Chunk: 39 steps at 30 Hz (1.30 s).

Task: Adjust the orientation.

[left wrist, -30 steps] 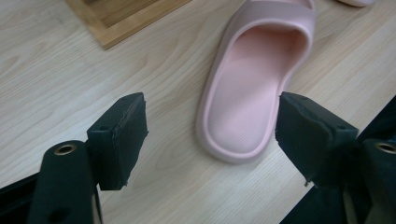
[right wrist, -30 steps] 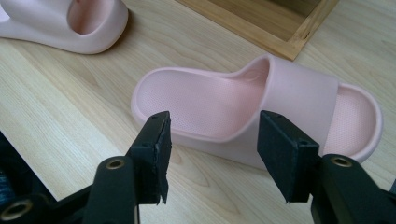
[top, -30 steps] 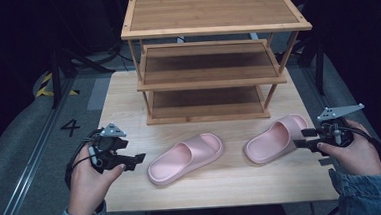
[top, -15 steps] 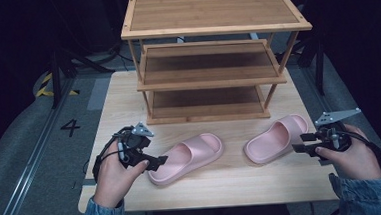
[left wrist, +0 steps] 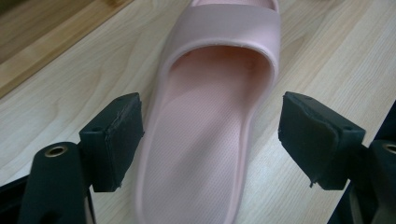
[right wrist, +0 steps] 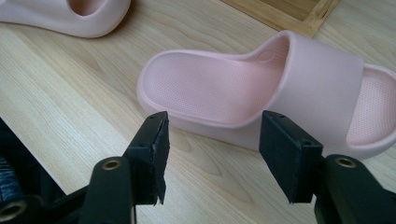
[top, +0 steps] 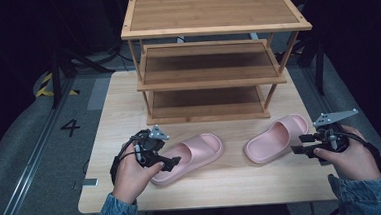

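Big wooden rack (top: 210, 56) holds the table's (top: 123, 106) far half. Up front, two pink slippers lie apart: left slipper (top: 191, 156) heel sits between the left gripper's (top: 174, 162) wide-spread jaws; right gripper (top: 297, 150), jaws parted, waits beside the right slipper (top: 275, 138) near the table edge.

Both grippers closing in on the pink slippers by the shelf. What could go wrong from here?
1. The left gripper straddles the left slipper at its heel, jaws open; the soft rim may buckle if squeezed.
2. The right gripper faces the right slipper side-on, apart from it; a shallow grip could slip off.
3. The shelf stands close behind; a lifted slipper might hit it.
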Each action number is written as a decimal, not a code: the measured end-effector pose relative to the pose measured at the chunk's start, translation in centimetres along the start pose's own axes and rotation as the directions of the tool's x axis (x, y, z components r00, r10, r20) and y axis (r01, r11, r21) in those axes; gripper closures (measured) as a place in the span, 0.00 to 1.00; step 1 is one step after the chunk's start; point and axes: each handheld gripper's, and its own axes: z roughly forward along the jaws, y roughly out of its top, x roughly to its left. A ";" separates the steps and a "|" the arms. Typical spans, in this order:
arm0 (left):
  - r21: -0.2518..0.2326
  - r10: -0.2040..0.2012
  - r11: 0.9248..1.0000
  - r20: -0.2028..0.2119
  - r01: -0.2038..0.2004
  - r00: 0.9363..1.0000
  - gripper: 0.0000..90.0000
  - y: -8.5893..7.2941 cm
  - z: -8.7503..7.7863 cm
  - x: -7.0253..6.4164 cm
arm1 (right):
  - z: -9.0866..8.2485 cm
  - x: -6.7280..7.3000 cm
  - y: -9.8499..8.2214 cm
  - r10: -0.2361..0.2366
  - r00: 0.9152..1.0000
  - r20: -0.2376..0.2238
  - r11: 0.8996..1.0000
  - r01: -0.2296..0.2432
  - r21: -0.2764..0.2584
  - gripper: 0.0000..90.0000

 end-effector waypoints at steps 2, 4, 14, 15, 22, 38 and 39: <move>-0.010 -0.024 1.000 0.001 0.024 1.000 0.26 0.0 0.6 0.0 | 0.0 0.0 0.0 0.000 1.000 0.000 1.000 0.000 0.002 0.48; 0.009 -0.012 1.000 0.022 0.012 1.000 0.30 -0.1 1.2 -0.2 | 0.1 0.0 0.0 -0.002 1.000 0.001 1.000 0.002 0.002 0.48; 0.077 0.079 0.994 0.057 -0.083 0.995 0.44 0.0 4.1 -1.6 | 0.2 -0.1 0.0 -0.003 1.000 -0.004 1.000 0.003 0.005 0.48; 0.076 0.089 0.993 0.057 -0.093 0.994 0.47 0.0 4.3 -1.7 | 0.2 -0.1 -0.1 -0.002 1.000 -0.004 1.000 0.002 0.006 0.48; 0.066 0.108 0.992 0.065 -0.112 0.992 0.67 0.0 5.6 -2.4 | 0.5 0.1 0.1 -0.020 1.000 -0.009 1.000 0.020 0.014 0.48; 0.134 0.191 0.971 0.074 -0.200 0.979 0.93 0.9 4.9 -2.9 | 0.9 0.2 0.1 -0.025 1.000 -0.016 0.999 0.025 0.030 0.48; 0.132 0.186 0.972 0.074 -0.195 0.980 0.93 0.9 4.7 -2.8 | 1.0 0.2 0.1 -0.023 1.000 -0.017 0.999 0.024 0.030 0.48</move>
